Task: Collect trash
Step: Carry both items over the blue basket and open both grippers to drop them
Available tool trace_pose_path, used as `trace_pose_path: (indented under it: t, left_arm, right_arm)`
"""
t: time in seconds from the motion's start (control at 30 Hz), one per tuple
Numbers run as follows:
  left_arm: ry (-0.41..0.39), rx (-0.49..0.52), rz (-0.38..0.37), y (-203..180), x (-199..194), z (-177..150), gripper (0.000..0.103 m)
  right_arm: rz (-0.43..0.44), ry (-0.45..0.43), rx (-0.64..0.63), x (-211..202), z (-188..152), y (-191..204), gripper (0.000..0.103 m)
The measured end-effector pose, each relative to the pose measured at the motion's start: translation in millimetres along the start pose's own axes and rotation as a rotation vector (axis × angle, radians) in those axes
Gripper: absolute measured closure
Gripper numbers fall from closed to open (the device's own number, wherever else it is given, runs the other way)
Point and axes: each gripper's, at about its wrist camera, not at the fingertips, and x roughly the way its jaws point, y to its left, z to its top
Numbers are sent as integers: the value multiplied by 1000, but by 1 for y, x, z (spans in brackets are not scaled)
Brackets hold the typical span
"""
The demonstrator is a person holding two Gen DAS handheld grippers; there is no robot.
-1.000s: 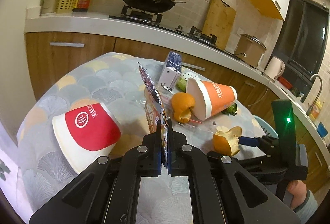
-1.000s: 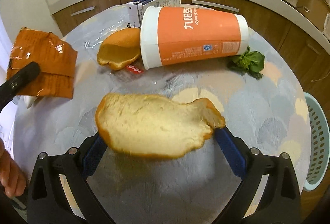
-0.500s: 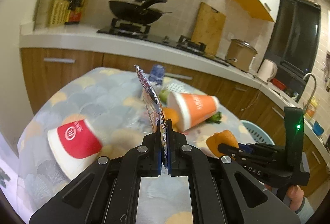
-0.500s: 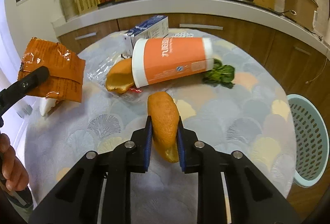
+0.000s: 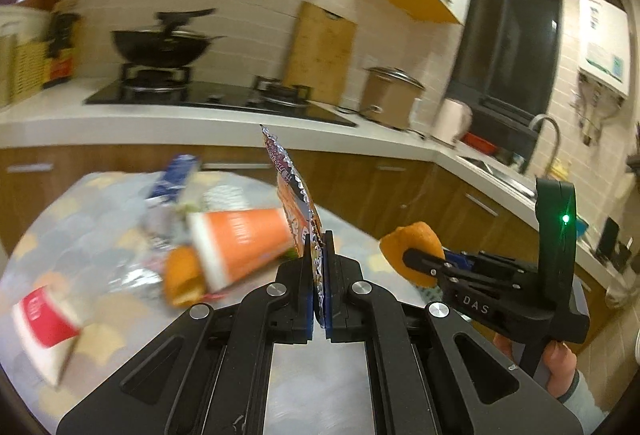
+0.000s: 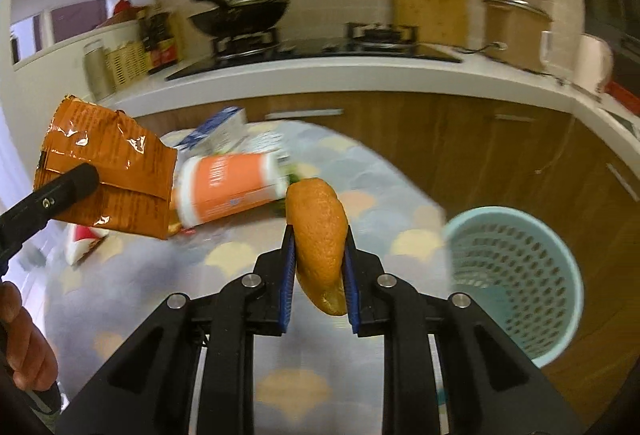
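You are in the carrying step: your left gripper [image 5: 318, 275] is closed on the orange snack wrapper [image 6: 108, 167] and your right gripper [image 6: 318, 267] is clamped on the orange peel [image 6: 320, 243], both above the table [image 6: 224, 275]. Next, I think, you bring each one over the pale blue basket [image 6: 516, 275] beside the table and release; the orange cup [image 6: 228, 187], carton [image 6: 218, 133] and red cup [image 5: 44, 327] wait there.

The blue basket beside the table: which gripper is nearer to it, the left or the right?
Right. The right gripper, shut on orange peel, hovers just left of the basket. The left gripper, shut on a snack wrapper, is farther away, on the right gripper's other side.
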Motion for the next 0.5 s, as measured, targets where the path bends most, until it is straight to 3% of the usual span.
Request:
trace_pose_path:
  t: [0.17, 0.5]
  left_arm:
    - [41, 64, -69, -41, 40, 5, 102]
    - [200, 151, -200, -117, 143, -4, 102]
  right_arm:
    - [-80, -5, 52, -8, -1, -54, 84]
    - [-190, 58, 212, 2, -29, -160, 84]
